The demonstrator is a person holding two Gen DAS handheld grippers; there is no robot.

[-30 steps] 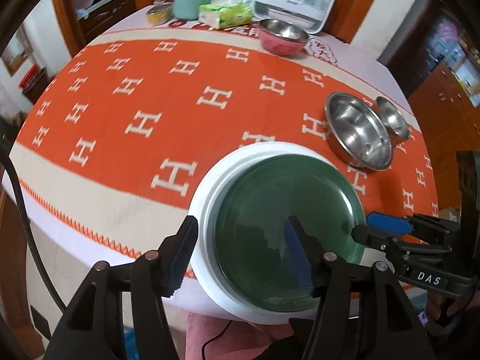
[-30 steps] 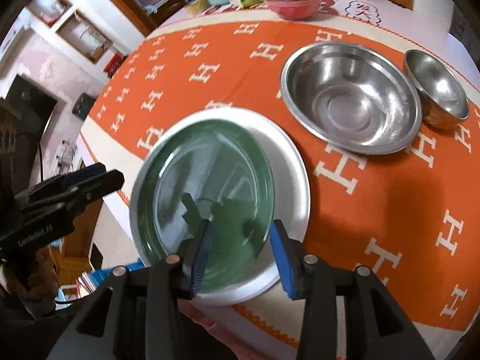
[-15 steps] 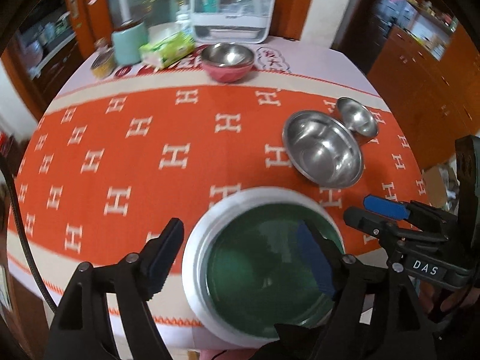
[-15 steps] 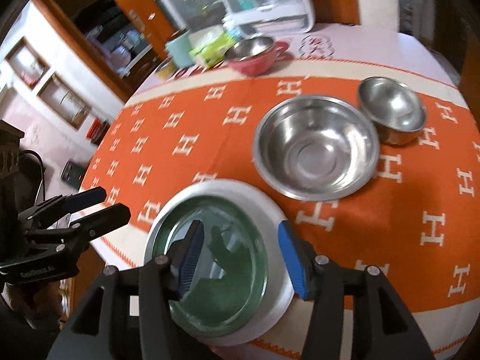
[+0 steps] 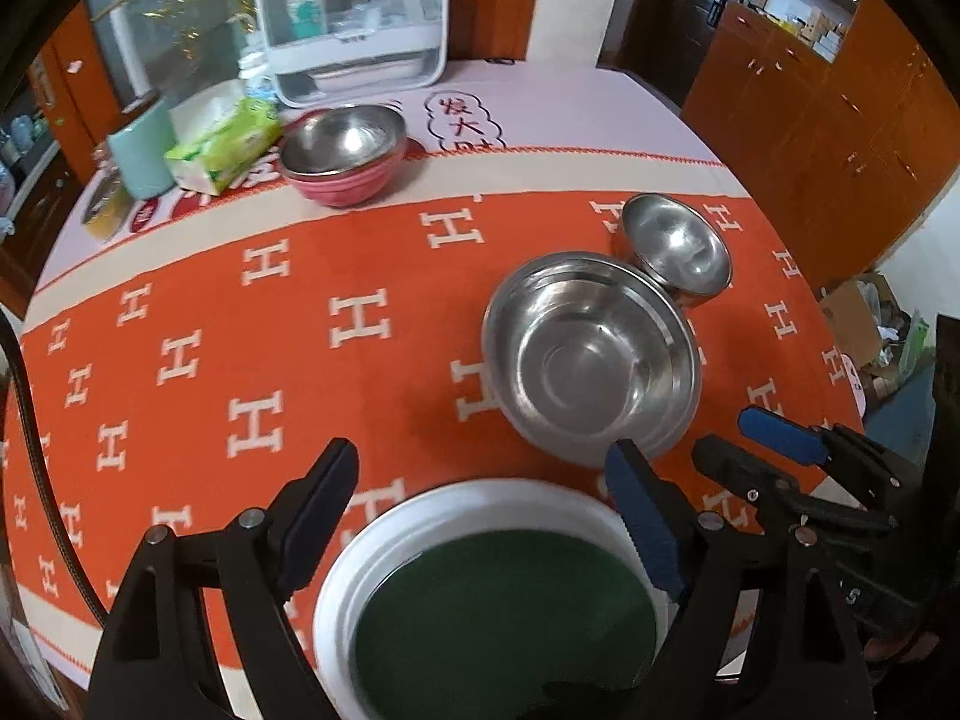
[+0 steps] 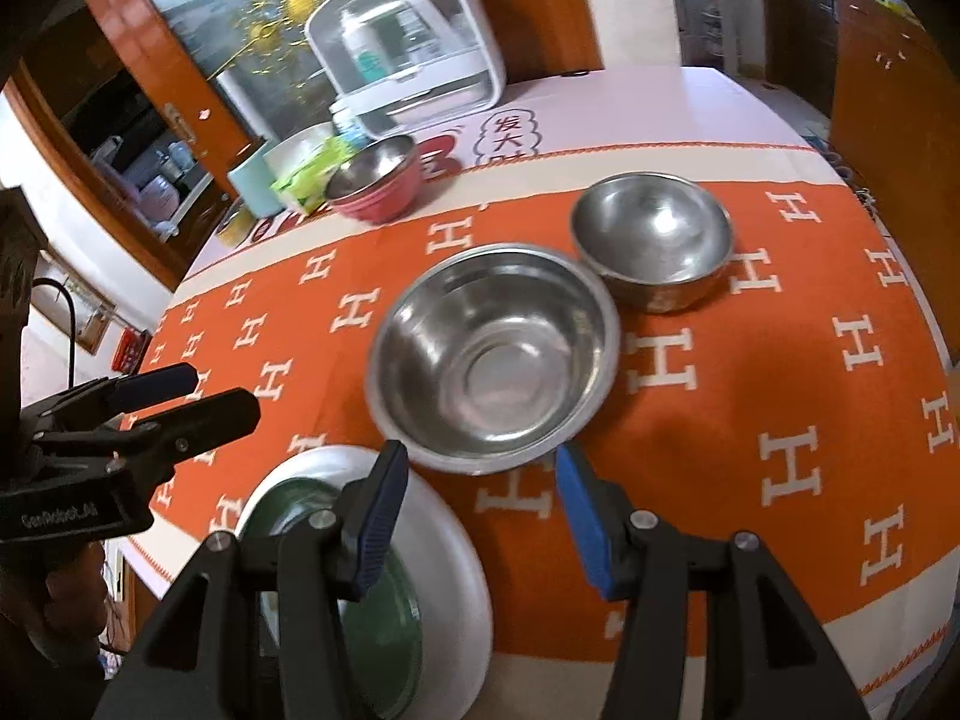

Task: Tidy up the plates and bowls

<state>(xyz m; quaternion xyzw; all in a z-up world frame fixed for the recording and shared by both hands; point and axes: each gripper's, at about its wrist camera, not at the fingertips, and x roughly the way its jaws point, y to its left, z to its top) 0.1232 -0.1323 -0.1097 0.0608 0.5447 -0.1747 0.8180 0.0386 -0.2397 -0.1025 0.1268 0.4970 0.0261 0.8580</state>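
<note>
Left gripper (image 5: 480, 516) has just been widening its jaws, empty, above the green plate (image 5: 504, 618) stacked in the white plate (image 5: 384, 534) at 6 o'clock. Right gripper (image 6: 480, 516) gapes, empty, before the large steel bowl (image 6: 492, 360); small steel bowl (image 6: 654, 240) at 1 o'clock.

Shiny steel bowls (image 5: 591, 354), woven cloth (image 5: 372, 276)

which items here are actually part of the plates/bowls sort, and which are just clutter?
Job items: green plate on white plate; large steel bowl; small steel bowl; steel bowl nested in pink bowl.

Clutter: tissue pack, mint cup, white clear-lidded box, small tin.
</note>
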